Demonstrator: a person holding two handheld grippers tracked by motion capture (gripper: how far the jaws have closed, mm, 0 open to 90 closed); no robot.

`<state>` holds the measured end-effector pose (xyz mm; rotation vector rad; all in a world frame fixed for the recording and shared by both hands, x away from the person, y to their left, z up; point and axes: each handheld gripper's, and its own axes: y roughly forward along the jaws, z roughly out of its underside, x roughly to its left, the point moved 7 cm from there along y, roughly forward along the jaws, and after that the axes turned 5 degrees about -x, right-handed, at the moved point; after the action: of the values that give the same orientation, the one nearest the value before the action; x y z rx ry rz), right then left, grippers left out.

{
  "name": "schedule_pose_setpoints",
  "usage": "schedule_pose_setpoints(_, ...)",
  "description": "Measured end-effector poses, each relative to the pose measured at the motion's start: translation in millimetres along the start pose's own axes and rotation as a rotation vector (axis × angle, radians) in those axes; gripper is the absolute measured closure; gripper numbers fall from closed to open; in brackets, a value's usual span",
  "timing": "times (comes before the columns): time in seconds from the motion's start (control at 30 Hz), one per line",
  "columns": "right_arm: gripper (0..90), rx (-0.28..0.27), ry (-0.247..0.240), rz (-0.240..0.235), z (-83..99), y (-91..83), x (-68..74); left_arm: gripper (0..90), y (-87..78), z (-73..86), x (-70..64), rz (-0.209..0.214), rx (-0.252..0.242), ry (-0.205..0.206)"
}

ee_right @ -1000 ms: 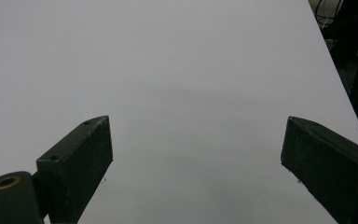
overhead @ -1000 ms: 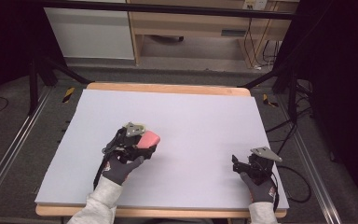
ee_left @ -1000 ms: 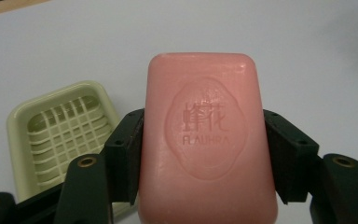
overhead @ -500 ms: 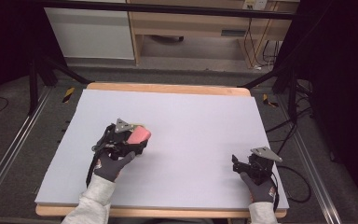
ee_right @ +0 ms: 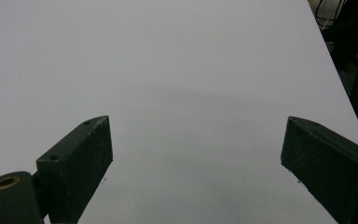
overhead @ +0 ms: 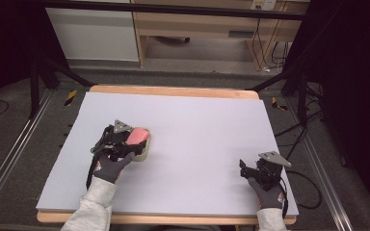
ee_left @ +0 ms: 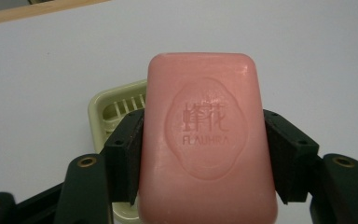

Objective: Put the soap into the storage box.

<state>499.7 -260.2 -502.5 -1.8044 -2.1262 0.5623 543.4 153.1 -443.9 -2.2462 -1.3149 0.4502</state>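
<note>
A pink soap bar [ee_left: 209,140] with a stamped emblem is clamped between the two black jaws of my left gripper [ee_left: 204,154]. Under and behind it lies a pale green slatted soap dish [ee_left: 114,109]. In the high view the left gripper [overhead: 131,139] holds the soap bar [overhead: 136,135] over the soap dish [overhead: 144,150] at the left middle of the table. My right gripper [overhead: 246,169] rests near the front right of the table. Its jaws stand wide apart with nothing between them in the right gripper view [ee_right: 196,163].
The white table top [overhead: 197,125] has a wooden rim [overhead: 173,90] at the back. Cables [overhead: 308,187] trail off the right edge. Dark frame legs and a cabinet stand beyond the table.
My left gripper has carried the soap bar leftward over the table and now holds it above the green soap dish. The right gripper has stayed in place.
</note>
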Motion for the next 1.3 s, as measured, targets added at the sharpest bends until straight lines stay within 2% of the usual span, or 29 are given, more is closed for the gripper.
schedule_pose_setpoints(0.53,9.1,0.002,-0.007,0.001,0.3,0.8,0.6,37.1,14.2,4.5,18.0,-0.023,0.019,-0.023)
schedule_pose_setpoints(1.07,9.1,0.005,-0.007,-0.002,0.5,0.9,1.4,37.1,28.6,8.9,22.3,-0.038,0.031,-0.024)
schedule_pose_setpoints(1.3,9.1,0.002,-0.007,0.001,0.4,0.8,0.7,37.1,36.1,15.0,23.8,-0.043,0.052,-0.024)
